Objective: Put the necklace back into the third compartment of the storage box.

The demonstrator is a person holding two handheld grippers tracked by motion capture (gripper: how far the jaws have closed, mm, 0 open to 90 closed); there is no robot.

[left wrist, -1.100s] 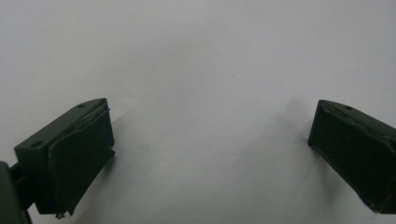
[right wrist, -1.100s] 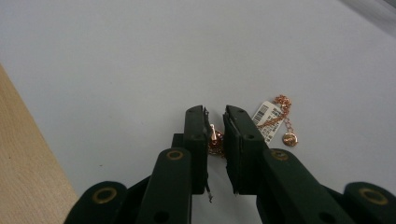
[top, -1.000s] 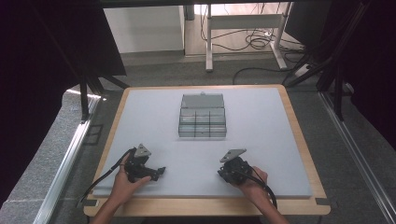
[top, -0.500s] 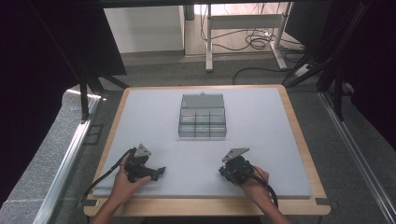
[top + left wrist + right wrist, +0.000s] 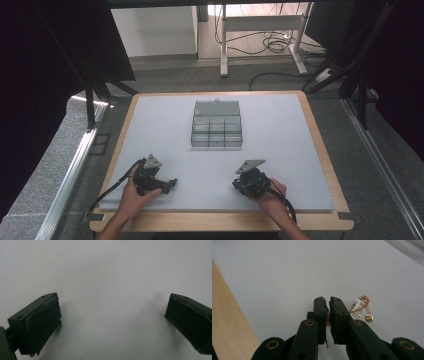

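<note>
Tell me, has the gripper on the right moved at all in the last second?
No. The right gripper sits at the same spot below the clear compartment box, near the table's wooden front edge.

Left gripper [image 5: 172, 182], lower left of the high view: black body, grey three-cornered plate on top, black cable trailing toward the frame's lower left. Its own view: two broad black jaws with flat dark pads and small screw holes.

Right gripper [image 5: 329, 302], lower right of the high view: same black body, grey plate, black cable. Its own view: narrow black jaws, black link arms with brass-coloured rivets.

Forearms: bare, no sleeves.
</note>
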